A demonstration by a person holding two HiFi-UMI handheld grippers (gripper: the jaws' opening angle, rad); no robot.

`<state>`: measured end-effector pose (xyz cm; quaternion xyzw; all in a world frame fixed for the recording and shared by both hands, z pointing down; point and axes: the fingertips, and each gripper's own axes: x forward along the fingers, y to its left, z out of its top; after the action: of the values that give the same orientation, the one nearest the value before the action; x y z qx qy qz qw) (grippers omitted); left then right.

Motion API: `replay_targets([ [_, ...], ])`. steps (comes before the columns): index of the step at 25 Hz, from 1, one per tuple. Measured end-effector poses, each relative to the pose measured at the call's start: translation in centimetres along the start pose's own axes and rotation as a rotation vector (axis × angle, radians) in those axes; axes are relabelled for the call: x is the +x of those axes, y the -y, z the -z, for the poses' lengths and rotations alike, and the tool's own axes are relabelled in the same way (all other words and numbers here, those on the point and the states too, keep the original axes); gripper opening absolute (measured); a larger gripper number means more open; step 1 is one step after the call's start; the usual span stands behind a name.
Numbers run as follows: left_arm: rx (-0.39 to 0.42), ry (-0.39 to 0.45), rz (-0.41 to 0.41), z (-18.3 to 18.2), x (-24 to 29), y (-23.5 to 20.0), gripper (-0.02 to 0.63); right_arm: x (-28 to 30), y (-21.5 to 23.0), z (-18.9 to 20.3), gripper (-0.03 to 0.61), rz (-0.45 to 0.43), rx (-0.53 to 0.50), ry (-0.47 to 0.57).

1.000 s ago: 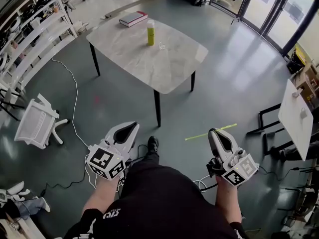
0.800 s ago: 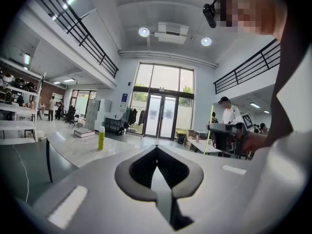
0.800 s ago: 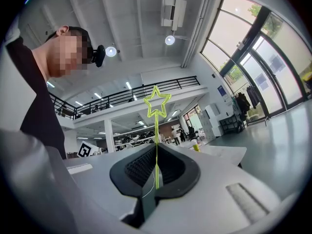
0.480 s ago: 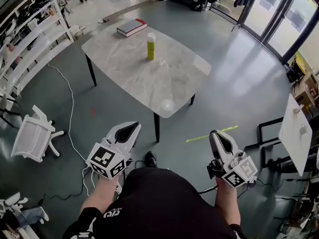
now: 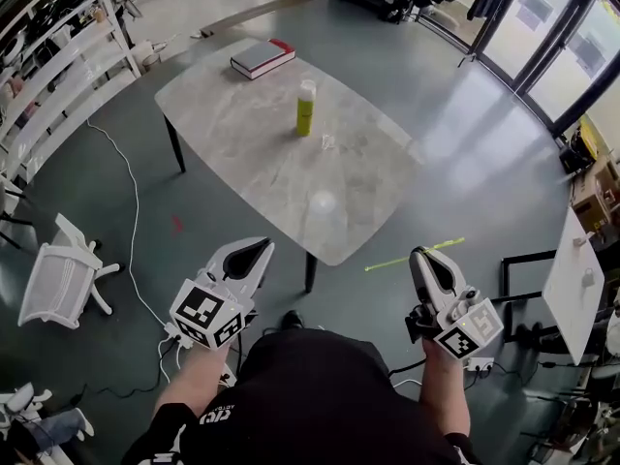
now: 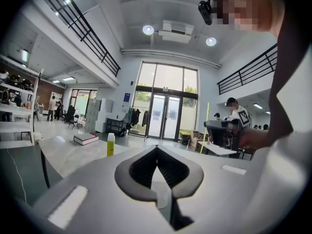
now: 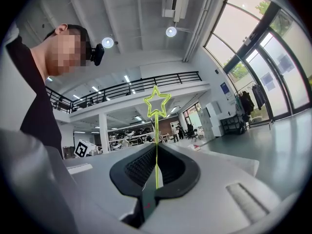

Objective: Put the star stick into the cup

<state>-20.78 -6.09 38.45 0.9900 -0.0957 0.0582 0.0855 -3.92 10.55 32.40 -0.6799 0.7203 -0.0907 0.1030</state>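
A thin yellow-green star stick [image 5: 415, 256] pokes out sideways from my right gripper [image 5: 423, 253], which is shut on it. In the right gripper view the stick [image 7: 156, 160] rises from between the jaws to its star [image 7: 156, 102]. My left gripper [image 5: 263, 243] is shut with nothing in it, its tips touching in the left gripper view [image 6: 156, 147]. Both grippers hang over the floor, short of the marble table [image 5: 252, 143]. A tall yellow-green cup with a white top [image 5: 306, 108] stands on that table, and the left gripper view shows this cup [image 6: 111, 145] far ahead.
A book with a red edge [image 5: 262, 58] lies at the table's far end, and a small clear thing [image 5: 329, 141] sits near the cup. A white chair [image 5: 63, 279] and a cable [image 5: 131, 221] are on the floor at left. A white board [image 5: 572, 260] stands at right.
The table has drawn nearer in the head view as both grippers were carried forward toward it. The stick stays clamped in the right gripper.
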Motion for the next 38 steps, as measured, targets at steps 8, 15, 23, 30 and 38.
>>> replay_targets([
  [8,0.003,-0.008,-0.008,-0.3,3.9,-2.4,0.002,3.5,3.6,-0.3,0.02,-0.017,0.018,-0.025],
  [15,0.003,-0.034,-0.067,0.2,8.7,-0.4,0.003,3.8,9.9,-1.3,0.02,-0.085,0.047,-0.022],
  [23,-0.038,0.001,-0.202,-0.9,16.4,3.3,0.002,4.2,18.8,-3.9,0.02,-0.231,0.061,-0.055],
  [30,-0.04,0.014,-0.317,-1.7,21.7,5.8,0.002,4.2,24.9,-5.1,0.02,-0.347,0.088,-0.091],
  [38,-0.04,-0.003,-0.38,-1.9,23.4,5.9,0.003,6.2,27.7,-5.5,0.02,-0.412,0.112,-0.092],
])
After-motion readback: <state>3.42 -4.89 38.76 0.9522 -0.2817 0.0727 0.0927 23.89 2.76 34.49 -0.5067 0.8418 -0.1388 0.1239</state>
